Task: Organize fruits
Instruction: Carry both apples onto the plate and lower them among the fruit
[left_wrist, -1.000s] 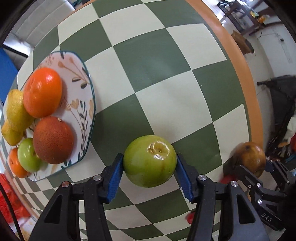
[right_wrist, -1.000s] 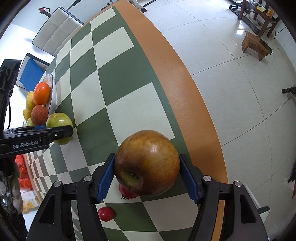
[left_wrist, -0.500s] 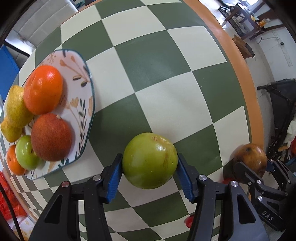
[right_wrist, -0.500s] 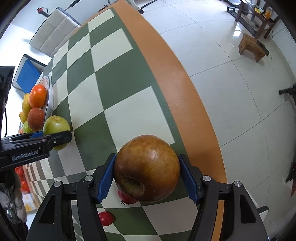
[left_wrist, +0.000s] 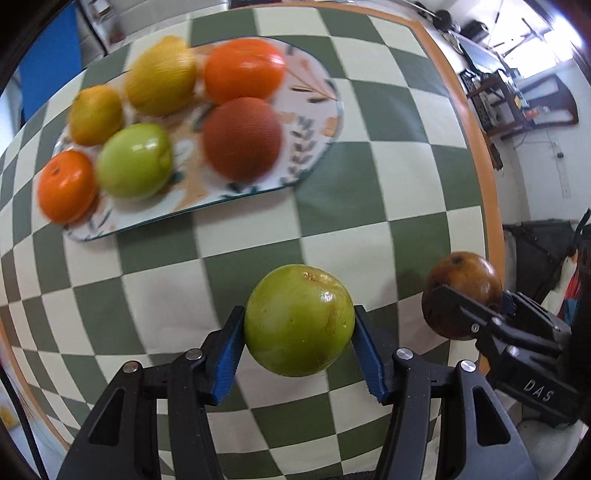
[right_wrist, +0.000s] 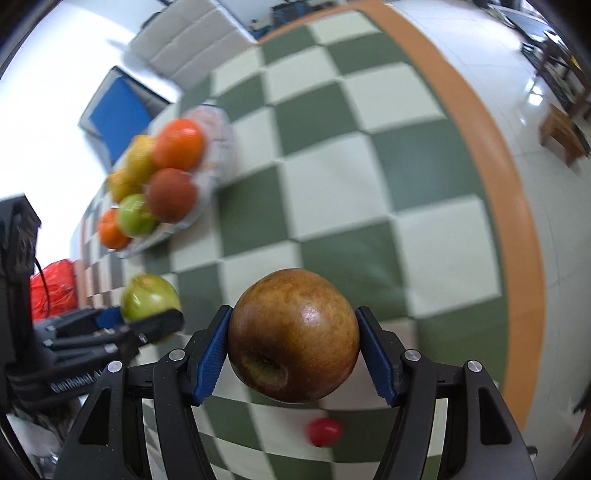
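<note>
The left gripper (left_wrist: 299, 349) is clamping a green apple (left_wrist: 298, 319) between its two blue-padded fingers (left_wrist: 227, 356), which are spread just wide enough to take the fruit's widest part and are pressing on both its sides. The apple is hanging above the checkered desk (left_wrist: 354, 184), clear of its surface. Off to the right of these fingers, the right gripper (left_wrist: 476, 310) is showing side-on with a brown apple (left_wrist: 460, 286) in its grasp.

In the right wrist view, the right gripper (right_wrist: 294, 360) is gripping that brown apple (right_wrist: 293, 334) in the same way, its blue fingers (right_wrist: 212, 356) parted by the fruit's width and touching it on either side, the apple's dimpled end tilting toward the camera. Just below and behind the fruit, a small red fruit (right_wrist: 324, 432) is lying on the desk (right_wrist: 332, 177); it is blurred, so its kind cannot be told. To the left of these fingers, the left gripper (right_wrist: 147, 321) is holding the green apple (right_wrist: 149, 297).

Farther ahead of the left fingers and to their left, a floral plate (left_wrist: 317, 110) is sitting on the desk, carrying a dark red fruit (left_wrist: 242, 137), a green apple, two oranges (left_wrist: 243, 70) and two yellow lemons (left_wrist: 160, 75), all blurred. Beyond the plate a blue panel (right_wrist: 120, 110) is showing at the desk's far edge.
</note>
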